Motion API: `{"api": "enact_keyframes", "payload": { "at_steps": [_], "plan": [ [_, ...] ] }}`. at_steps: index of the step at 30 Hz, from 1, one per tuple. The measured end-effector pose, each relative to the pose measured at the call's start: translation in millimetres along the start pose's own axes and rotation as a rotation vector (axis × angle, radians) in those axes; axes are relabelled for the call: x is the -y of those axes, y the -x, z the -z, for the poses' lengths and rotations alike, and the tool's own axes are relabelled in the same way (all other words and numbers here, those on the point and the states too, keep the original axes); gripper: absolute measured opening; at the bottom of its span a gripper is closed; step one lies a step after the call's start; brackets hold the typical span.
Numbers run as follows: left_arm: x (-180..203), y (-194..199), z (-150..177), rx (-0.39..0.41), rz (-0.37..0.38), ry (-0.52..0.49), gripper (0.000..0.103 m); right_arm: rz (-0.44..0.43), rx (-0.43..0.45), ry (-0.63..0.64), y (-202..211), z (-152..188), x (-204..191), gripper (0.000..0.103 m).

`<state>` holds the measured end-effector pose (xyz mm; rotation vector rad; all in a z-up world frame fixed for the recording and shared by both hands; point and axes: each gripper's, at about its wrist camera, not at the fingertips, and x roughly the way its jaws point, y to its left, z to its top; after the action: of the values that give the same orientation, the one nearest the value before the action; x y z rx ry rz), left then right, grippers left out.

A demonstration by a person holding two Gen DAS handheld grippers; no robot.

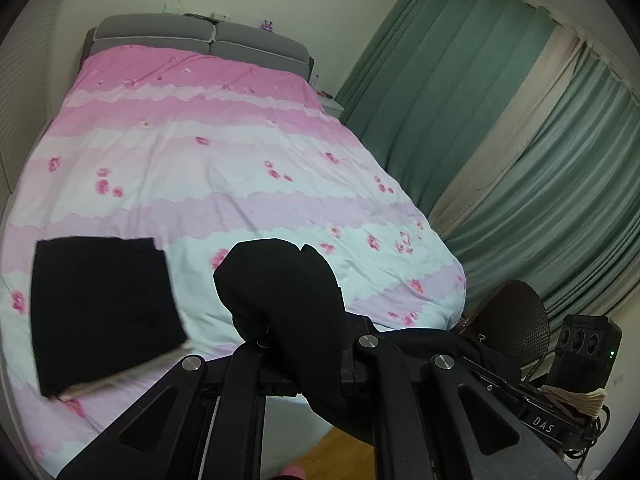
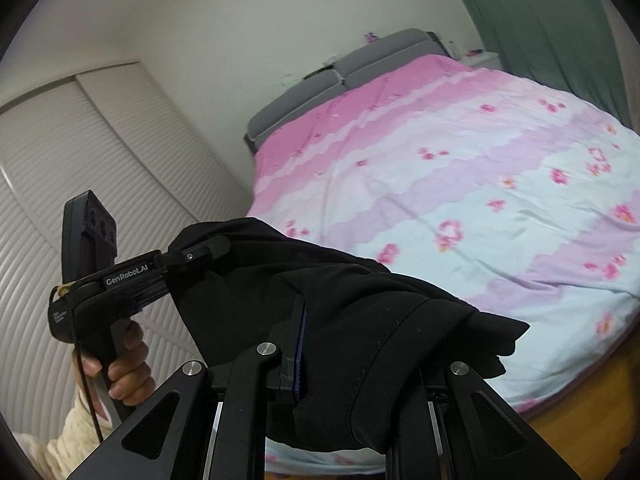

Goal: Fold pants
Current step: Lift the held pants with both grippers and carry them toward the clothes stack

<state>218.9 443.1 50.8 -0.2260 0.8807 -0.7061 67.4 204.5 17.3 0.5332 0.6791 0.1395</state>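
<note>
Black pants [image 1: 280,292] hang between my two grippers, held in the air in front of the bed. My left gripper [image 1: 304,344] is shut on a bunched part of the cloth, which covers its fingers. It also shows in the right wrist view [image 2: 200,252], clamped on the pants' far edge. My right gripper [image 2: 340,344] is shut on the pants [image 2: 360,320]; one blue-padded finger [image 2: 298,344] shows, the other is hidden under cloth. A folded black garment [image 1: 104,312] lies flat on the bed at the left.
The bed with a pink and pale blue floral duvet [image 1: 224,168] fills the middle, grey headboard [image 1: 200,40] behind. Green curtains [image 1: 500,140] on the right, a louvered closet [image 2: 80,160] on the left, a round dark fan [image 1: 516,320] near the bed's corner, wooden floor [image 2: 580,420] below.
</note>
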Motion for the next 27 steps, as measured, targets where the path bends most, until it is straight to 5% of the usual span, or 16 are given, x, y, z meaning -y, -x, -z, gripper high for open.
{"api": "enact_keyframes", "payload": {
  "at_steps": [12,22,27],
  "plan": [
    [-150,38,-81,-0.065,0.072,-0.112,0.011,0.007,0.048,-0.06,-110,11,-125,0.017],
    [-238,-17,-155,-0.185,0.089,-0.101,0.011,0.054,0.005,-0.177,-209,-12,-165,0.018],
    [-269,-56,-182,-0.184,0.146,-0.096,0.012,0.105,-0.017,-0.215,-249,-29,-167,0.018]
  ]
}}
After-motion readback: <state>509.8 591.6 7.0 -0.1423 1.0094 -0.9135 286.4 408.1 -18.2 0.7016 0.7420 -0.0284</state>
